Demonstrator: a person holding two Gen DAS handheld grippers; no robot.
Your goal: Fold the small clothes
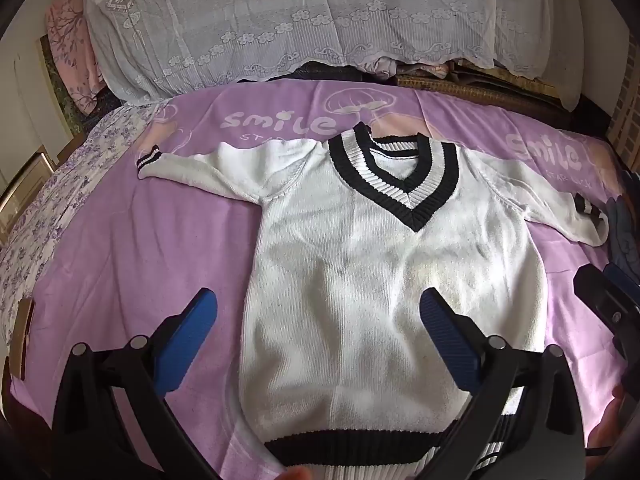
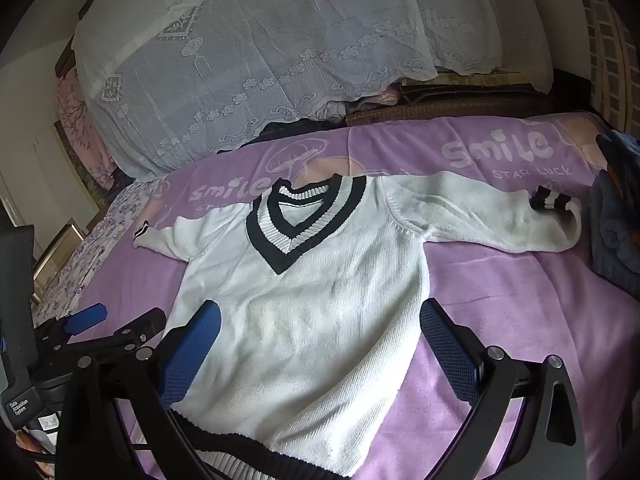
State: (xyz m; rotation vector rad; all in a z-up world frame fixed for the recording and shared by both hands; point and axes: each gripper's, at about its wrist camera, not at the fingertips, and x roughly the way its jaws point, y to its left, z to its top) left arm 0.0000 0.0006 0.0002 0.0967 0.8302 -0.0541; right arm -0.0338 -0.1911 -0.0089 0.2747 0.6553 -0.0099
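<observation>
A small white knit sweater (image 1: 372, 280) with a black-and-white V-neck collar lies flat and face up on a purple blanket (image 1: 140, 248), both sleeves spread out sideways. It also shows in the right wrist view (image 2: 304, 312). My left gripper (image 1: 318, 320) is open and empty, hovering over the sweater's lower body near the black hem. My right gripper (image 2: 320, 336) is open and empty, over the sweater's lower right side. The left gripper also shows at the left edge of the right wrist view (image 2: 116, 320).
A white lace cover (image 1: 288, 24) drapes a pile at the far side of the bed. A blue garment (image 2: 616, 216) lies by the sweater's right cuff. A floral sheet (image 1: 44, 216) edges the bed on the left.
</observation>
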